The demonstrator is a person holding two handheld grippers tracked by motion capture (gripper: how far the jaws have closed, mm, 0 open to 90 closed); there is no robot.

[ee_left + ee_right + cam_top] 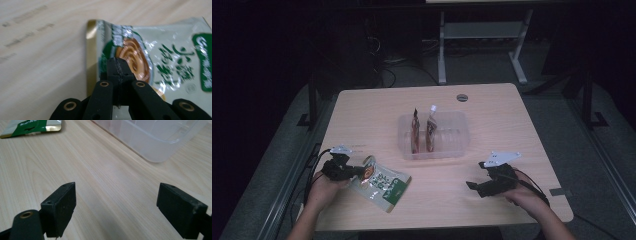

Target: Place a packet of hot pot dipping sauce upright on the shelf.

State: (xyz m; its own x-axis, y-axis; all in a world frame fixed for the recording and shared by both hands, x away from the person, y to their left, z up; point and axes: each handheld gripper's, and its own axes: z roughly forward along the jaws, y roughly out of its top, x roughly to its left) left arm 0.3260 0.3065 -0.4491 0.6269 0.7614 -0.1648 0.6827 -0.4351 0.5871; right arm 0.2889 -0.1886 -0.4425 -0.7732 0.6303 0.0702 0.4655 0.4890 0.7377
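on the wooden table (492, 107) a clear plastic bin (458, 131) holds two upright packets. nearer the person lies a glossy green-and-white snack pouch (384, 184) (gold-edged), pinched at its corner by the left gripper (117, 68); the right gripper (116, 205) hangs spread apart.

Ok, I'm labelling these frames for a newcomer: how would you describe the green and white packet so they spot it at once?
On the wooden table, look near the front left, before the clear plastic bin. The green and white packet lies flat there, its corner pinched by the left gripper, unlike the two pouches upright inside the bin.
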